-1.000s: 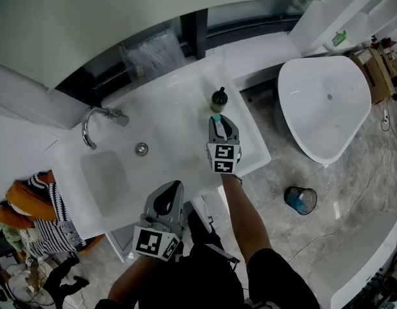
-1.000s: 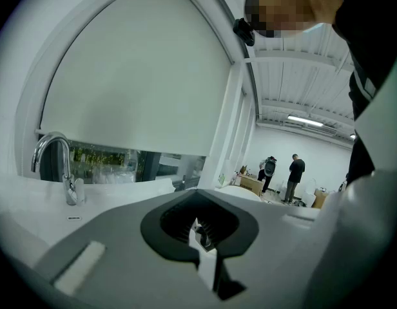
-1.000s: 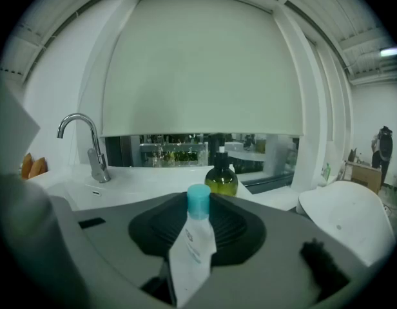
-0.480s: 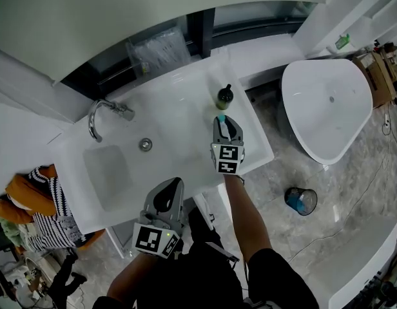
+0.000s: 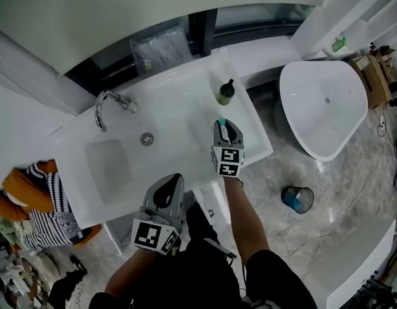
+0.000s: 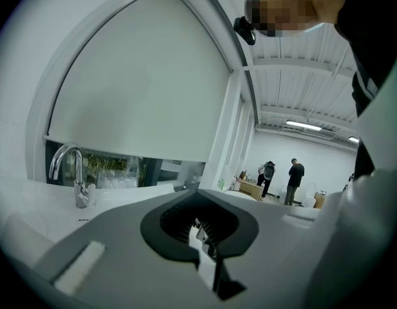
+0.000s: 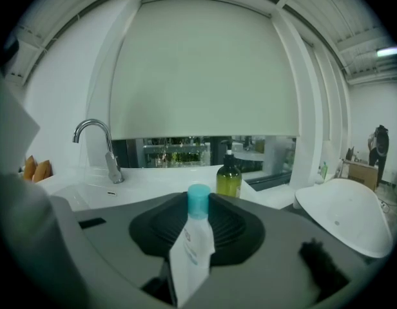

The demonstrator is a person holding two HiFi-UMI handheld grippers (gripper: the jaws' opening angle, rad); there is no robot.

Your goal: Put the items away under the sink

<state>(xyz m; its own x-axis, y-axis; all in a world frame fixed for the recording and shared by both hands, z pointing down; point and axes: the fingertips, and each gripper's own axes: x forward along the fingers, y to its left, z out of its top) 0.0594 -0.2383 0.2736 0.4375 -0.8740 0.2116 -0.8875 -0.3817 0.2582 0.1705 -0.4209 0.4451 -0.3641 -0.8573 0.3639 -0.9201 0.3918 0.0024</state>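
Note:
My right gripper (image 5: pixel 222 131) is shut on a white tube with a teal cap (image 5: pixel 220 122), held over the right end of the white sink counter (image 5: pixel 179 118). In the right gripper view the tube (image 7: pixel 191 256) stands upright between the jaws, cap up. A dark green pump bottle (image 5: pixel 225 92) stands on the counter just beyond it, also in the right gripper view as the bottle (image 7: pixel 229 176). My left gripper (image 5: pixel 166 195) hangs in front of the counter's front edge. It is shut with nothing in it, as the left gripper (image 6: pixel 205 243) view shows.
A chrome faucet (image 5: pixel 111 105) and a drain (image 5: pixel 147 138) sit at the basin on the left. A clear plastic bag (image 5: pixel 158 47) lies behind the counter. A white bathtub (image 5: pixel 324 105) and a blue bin (image 5: pixel 294 198) stand on the floor to the right. Striped clothing (image 5: pixel 50 205) is at the left.
The right gripper has drawn the tube a little back from the green bottle. The left gripper has hardly moved. The head view has shifted slightly.

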